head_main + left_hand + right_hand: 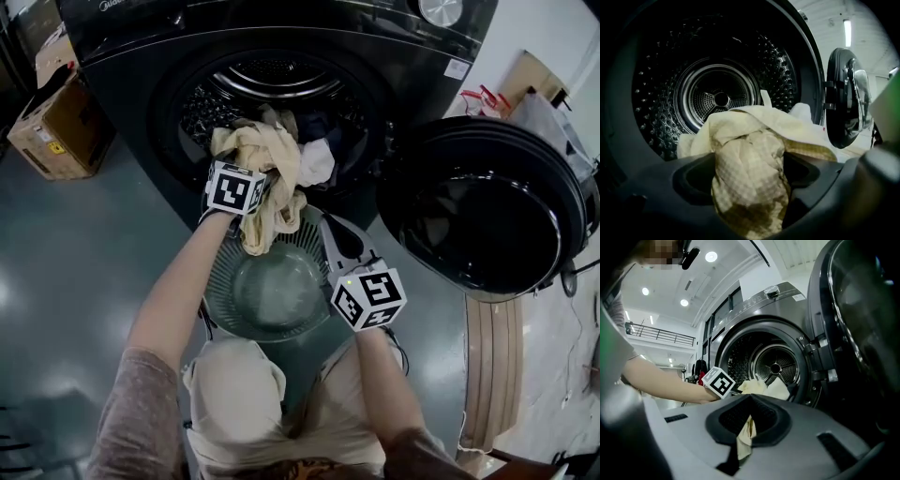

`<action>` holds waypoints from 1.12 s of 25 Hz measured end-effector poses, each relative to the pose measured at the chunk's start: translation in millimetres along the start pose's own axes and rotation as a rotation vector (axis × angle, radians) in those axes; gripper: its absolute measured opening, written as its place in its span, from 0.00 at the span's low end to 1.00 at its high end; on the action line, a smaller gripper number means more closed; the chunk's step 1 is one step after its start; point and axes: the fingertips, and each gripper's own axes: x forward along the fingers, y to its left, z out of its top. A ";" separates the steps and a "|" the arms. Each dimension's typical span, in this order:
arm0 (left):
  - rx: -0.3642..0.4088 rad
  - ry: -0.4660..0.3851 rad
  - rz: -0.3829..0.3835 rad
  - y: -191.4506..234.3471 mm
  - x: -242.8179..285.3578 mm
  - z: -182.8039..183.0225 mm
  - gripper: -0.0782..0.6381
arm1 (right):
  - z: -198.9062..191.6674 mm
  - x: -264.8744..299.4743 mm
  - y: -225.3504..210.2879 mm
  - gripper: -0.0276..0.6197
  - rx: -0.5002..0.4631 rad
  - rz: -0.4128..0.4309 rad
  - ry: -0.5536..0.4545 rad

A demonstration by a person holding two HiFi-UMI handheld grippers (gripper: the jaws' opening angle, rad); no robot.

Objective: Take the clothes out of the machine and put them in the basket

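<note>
A cream checked cloth [267, 178] spills from the mouth of the dark washing machine [281, 42] and hangs over the round grey basket [217, 281] on the floor below. My left gripper [262, 178] is at the drum mouth, open, with the cloth [750, 173] bunched between its wide jaws; dark gaps show on both sides. My right gripper [325, 223] is above the basket's right rim with its jaws shut; a strip of the cream cloth [744, 437] shows pinched in them. More clothes, one white [317, 161], lie in the drum [719, 98].
The round machine door [487, 206] stands swung open on the right, close to my right arm. A cardboard box [56, 127] sits on the grey floor at the left. The person's knees [234, 384] are just behind the basket.
</note>
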 end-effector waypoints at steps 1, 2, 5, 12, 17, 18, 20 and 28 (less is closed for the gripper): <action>0.000 0.007 0.000 0.2 3.1 -1.6 0.73 | 1.1 -0.8 -2.0 0.04 0.003 -0.006 -0.003; -0.002 0.013 0.000 0.7 5.3 -2.7 0.73 | 2.1 -1.5 -4.2 0.04 0.007 -0.011 -0.008; -0.021 0.014 0.001 1.6 6.0 -3.9 0.72 | 3.1 -3.6 -9.8 0.04 0.017 -0.025 -0.014; -0.084 0.018 -0.047 -15.6 -4.3 -13.1 0.37 | 4.2 -3.9 -8.3 0.04 0.016 -0.023 -0.019; -0.081 0.024 -0.107 -35.3 -29.8 -16.2 0.30 | 5.0 -3.9 -7.8 0.04 0.009 -0.018 -0.023; -0.072 0.024 -0.125 -41.0 -38.3 -16.5 0.30 | 5.9 -4.4 -8.6 0.04 0.008 -0.018 -0.026; -0.057 0.029 -0.161 -52.4 -58.1 -20.5 0.29 | 6.2 -4.5 -10.4 0.04 0.010 -0.022 -0.030; -0.004 0.067 -0.291 -106.3 -138.8 -49.3 0.29 | 6.8 -3.1 -17.5 0.04 0.033 -0.043 -0.047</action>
